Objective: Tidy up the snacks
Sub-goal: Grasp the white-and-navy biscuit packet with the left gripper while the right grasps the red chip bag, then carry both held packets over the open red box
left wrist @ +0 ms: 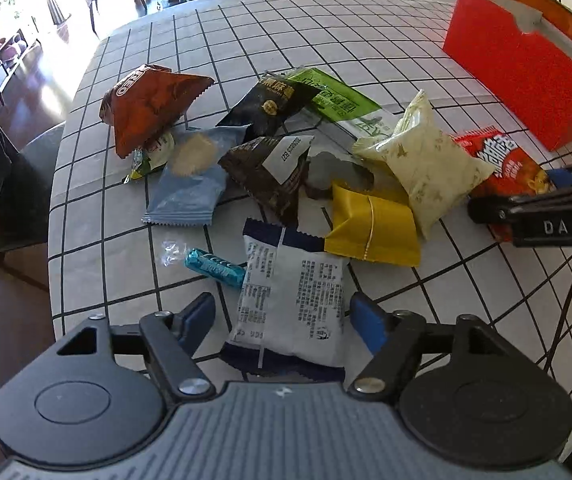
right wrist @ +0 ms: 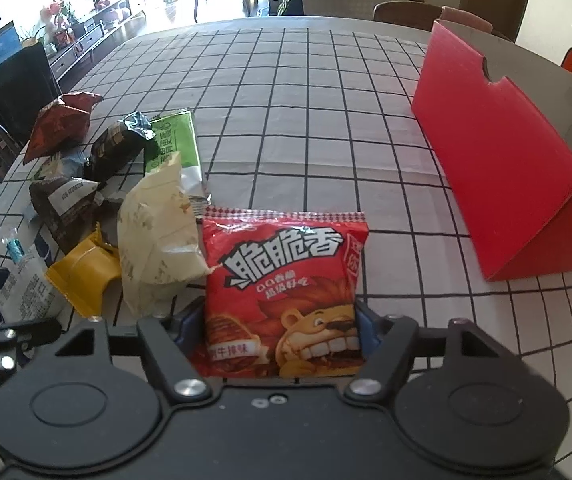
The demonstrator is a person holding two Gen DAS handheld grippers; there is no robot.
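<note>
- Tongs first: my right gripper [right wrist: 281, 320] has its blue pads tight against both side edges of the red lion snack pack [right wrist: 283, 292], so that one's gripped. My left gripper [left wrist: 281, 320] stands part open, astride the white-and-navy packet [left wrist: 290, 300]; left pad clearly off it, right pad near the edge, so no grip yet.
- Where stuff is: both packs at the near edge of the snack pile on the checked tablecloth [right wrist: 306, 120]. Red box [right wrist: 498, 168] sits open-topped, well apart to the right of the pile.
- Left side: go lower before squeezing, packet lies flat, so pads need to catch both long edges, not skid over the top.
- Watch the yellow wrapper [left wrist: 370, 224]: it overlaps the packet's far corner & may drag along. Teal candy [left wrist: 215, 268] just beside the left pad, don't nip it.
- Right side: pack is puffy, air-filled I reckon; firm but not crushing, lift straight up, clear of the cream pouch [right wrist: 157, 236] touching it.
- Then prob. into the box, one at a time.
</note>
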